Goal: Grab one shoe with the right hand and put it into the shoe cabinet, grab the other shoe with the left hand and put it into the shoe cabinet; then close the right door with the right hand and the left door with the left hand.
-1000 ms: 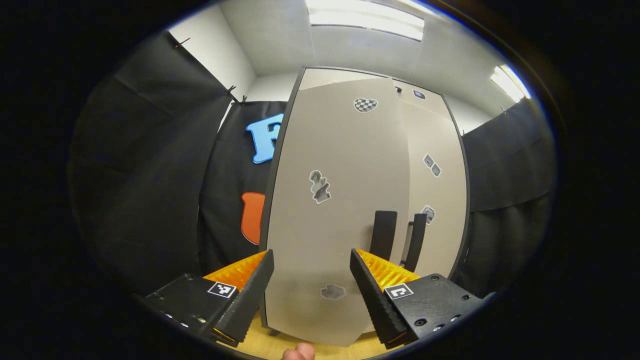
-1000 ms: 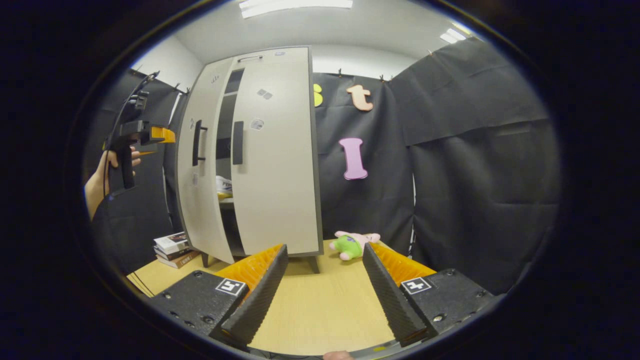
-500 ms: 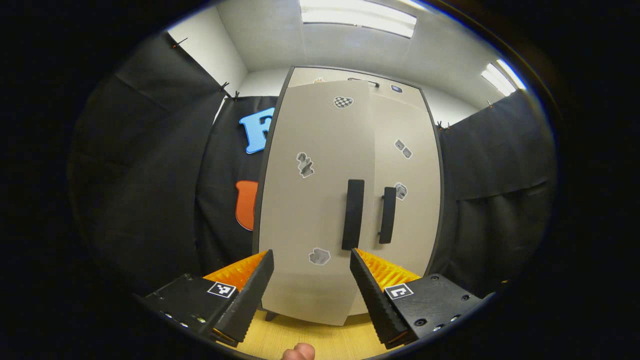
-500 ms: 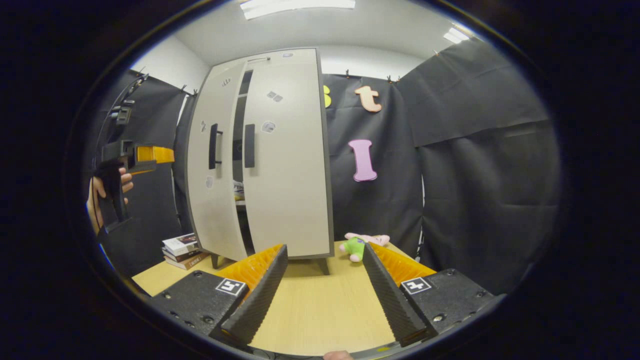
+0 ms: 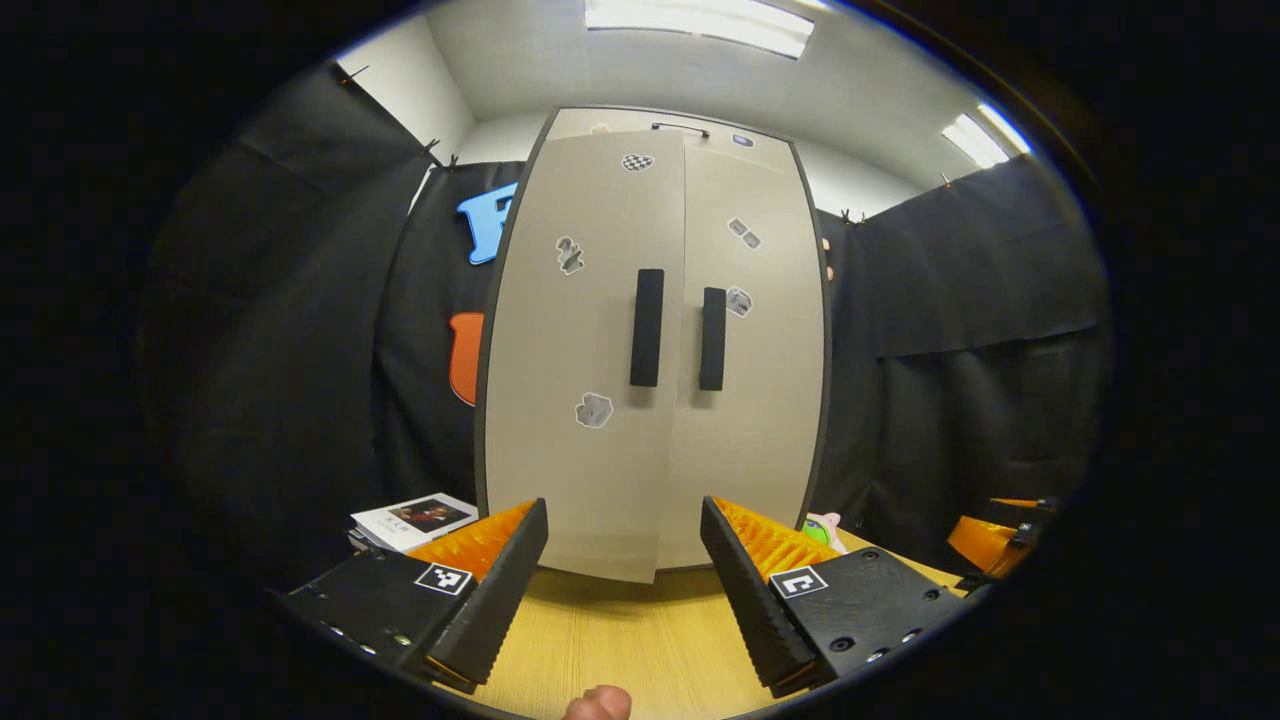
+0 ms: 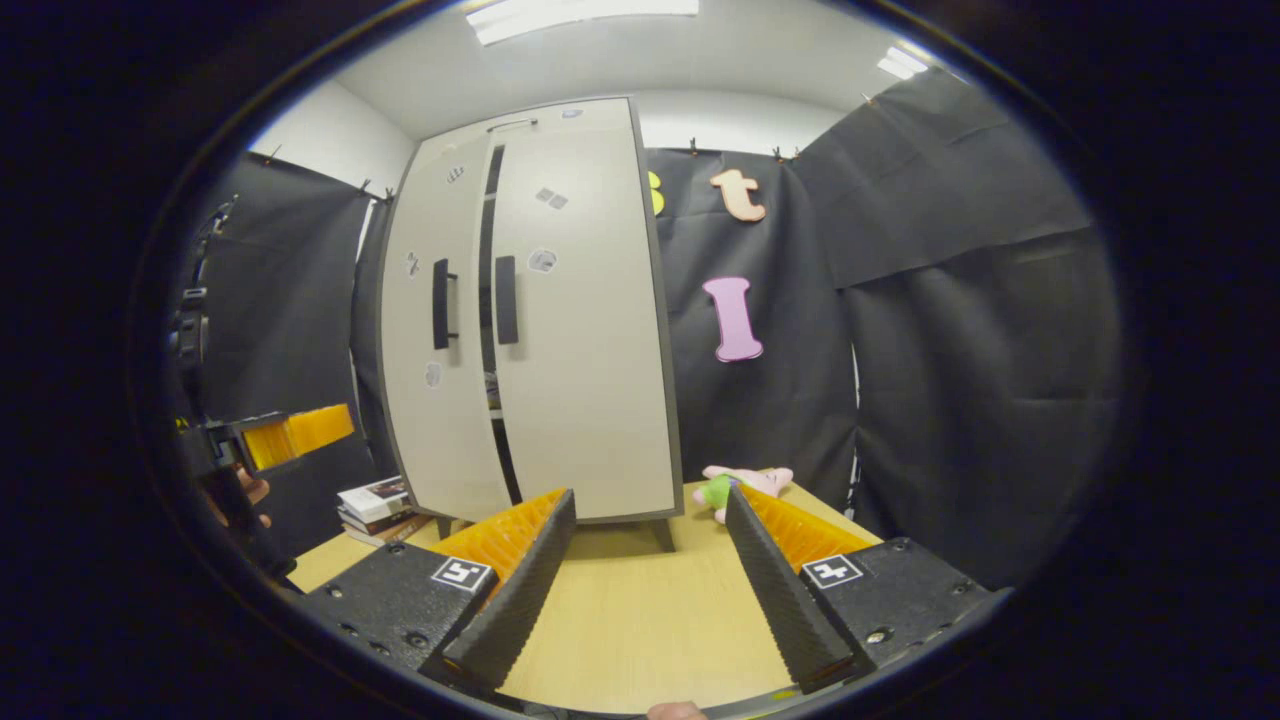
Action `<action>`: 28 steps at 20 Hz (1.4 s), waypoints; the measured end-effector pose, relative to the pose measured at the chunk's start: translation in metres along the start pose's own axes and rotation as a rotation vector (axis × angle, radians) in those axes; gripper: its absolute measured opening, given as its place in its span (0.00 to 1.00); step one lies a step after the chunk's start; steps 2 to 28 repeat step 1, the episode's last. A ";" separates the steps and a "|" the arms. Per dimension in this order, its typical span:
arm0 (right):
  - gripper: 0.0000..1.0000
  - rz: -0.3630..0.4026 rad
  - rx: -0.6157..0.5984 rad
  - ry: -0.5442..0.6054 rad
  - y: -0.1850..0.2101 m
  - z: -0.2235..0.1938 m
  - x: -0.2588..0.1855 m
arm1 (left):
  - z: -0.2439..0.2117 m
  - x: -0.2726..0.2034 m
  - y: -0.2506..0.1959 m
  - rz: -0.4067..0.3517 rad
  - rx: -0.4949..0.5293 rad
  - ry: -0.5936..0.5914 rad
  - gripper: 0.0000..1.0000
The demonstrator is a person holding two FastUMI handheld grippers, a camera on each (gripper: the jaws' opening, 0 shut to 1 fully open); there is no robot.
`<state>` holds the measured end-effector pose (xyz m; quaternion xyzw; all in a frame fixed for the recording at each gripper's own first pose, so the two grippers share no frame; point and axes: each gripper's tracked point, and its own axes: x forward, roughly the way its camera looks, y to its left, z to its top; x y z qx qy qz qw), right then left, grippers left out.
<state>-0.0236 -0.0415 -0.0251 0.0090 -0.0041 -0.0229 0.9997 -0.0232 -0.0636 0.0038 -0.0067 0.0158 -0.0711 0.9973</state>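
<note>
Left door (image 5: 585, 350) nearly flush — claws (image 5: 623, 585) empty, apart.

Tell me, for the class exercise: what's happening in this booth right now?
A person holds a two-finger gripper in each hand, facing a shoe cabinet that stands on a wooden table. The left gripper and right gripper are both open, holding nothing and touching nothing. The right door looks shut, while the left door stands slightly ajar, with a dark gap showing between them in the right gripper view. A stack of books and a plush toy sit beside the cabinet.
</note>
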 end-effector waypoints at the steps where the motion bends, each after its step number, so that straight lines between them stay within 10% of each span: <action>1: 0.94 -0.008 -0.013 0.008 -0.002 -0.005 0.000 | -0.005 -0.006 0.002 0.014 0.025 0.003 0.92; 28: 0.94 -0.008 -0.013 0.008 -0.002 -0.005 0.000 | -0.005 -0.006 0.002 0.014 0.025 0.003 0.92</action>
